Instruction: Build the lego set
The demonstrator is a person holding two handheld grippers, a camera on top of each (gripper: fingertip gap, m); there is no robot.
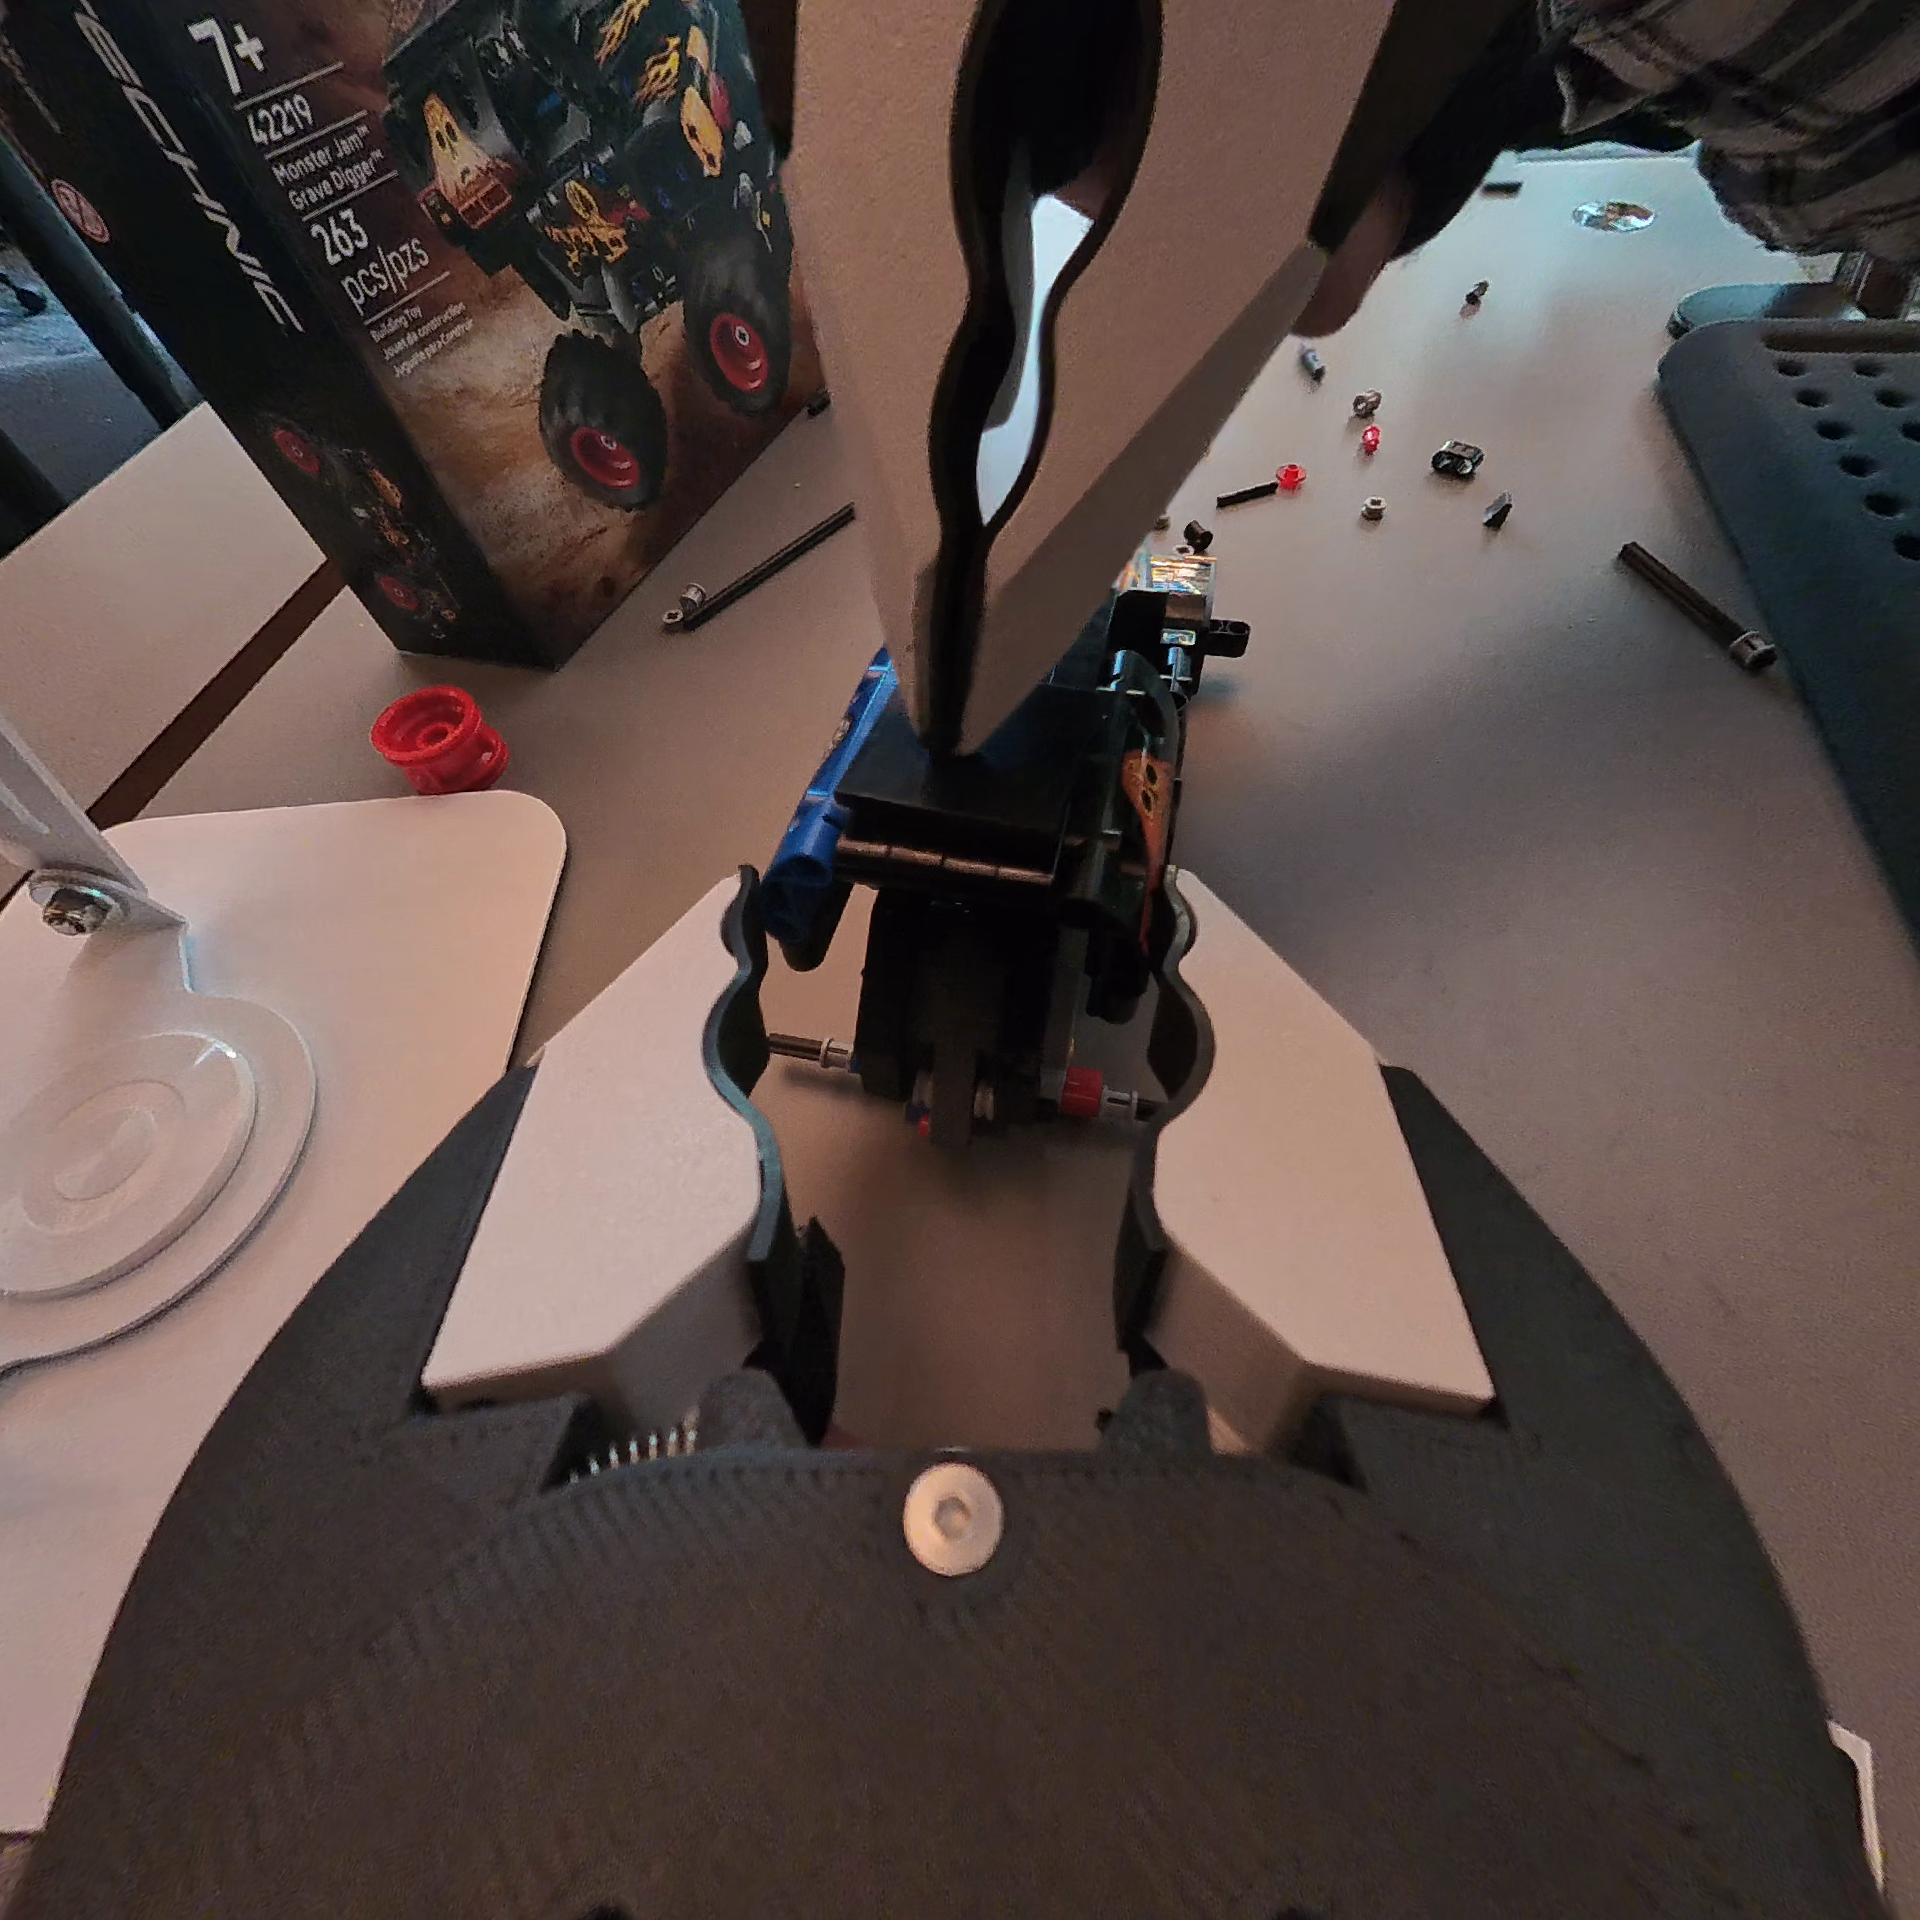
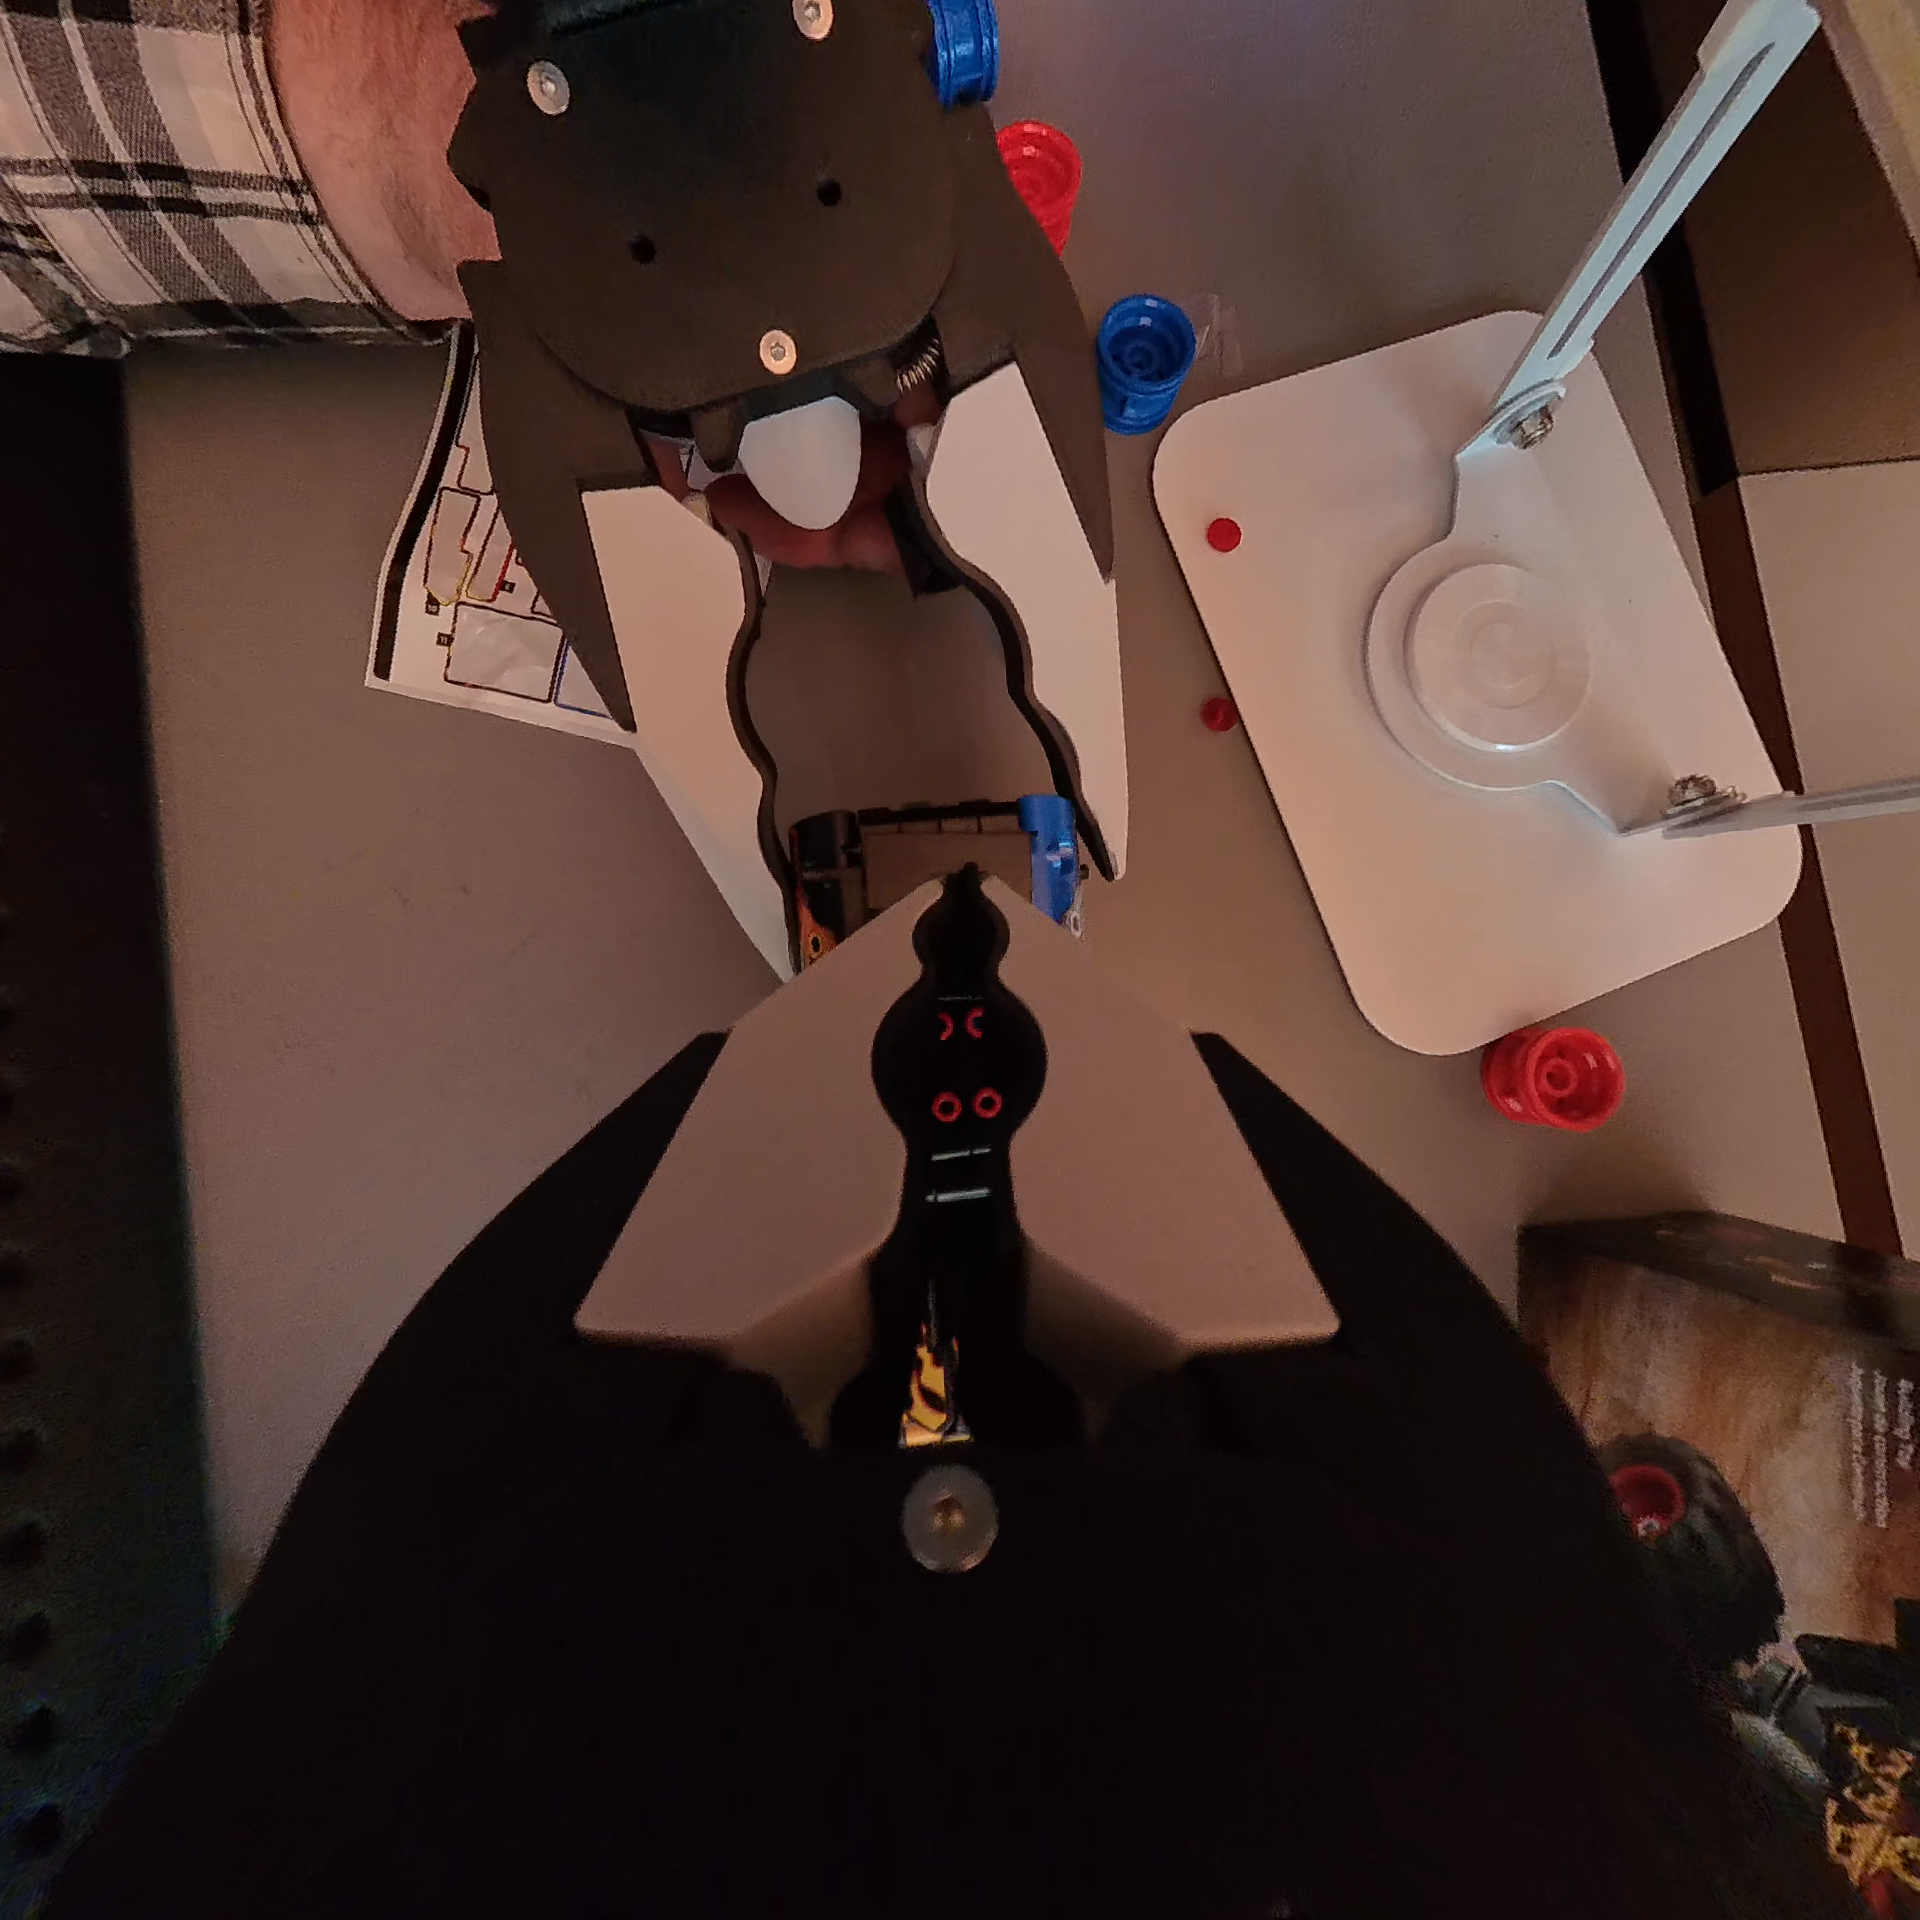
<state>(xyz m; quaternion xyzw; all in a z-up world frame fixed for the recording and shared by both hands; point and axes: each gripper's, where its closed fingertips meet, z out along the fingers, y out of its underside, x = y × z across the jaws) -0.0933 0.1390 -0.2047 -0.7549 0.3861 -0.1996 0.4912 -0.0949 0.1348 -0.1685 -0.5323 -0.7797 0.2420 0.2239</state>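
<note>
Left hand-held gripper point(image 1: 961, 977) clamped around the lego truck body point(image 1: 997, 862) on the bench point(image 1: 1455, 935). Right hand-held gripper point(image 1: 945, 727) closed, tips pressing its black roof.

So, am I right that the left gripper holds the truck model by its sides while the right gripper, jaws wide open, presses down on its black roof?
Not quite: the right gripper has its jaws closed together, as the left wrist view shows. The rest holds: the left gripper brackets the truck model by its sides.
</note>
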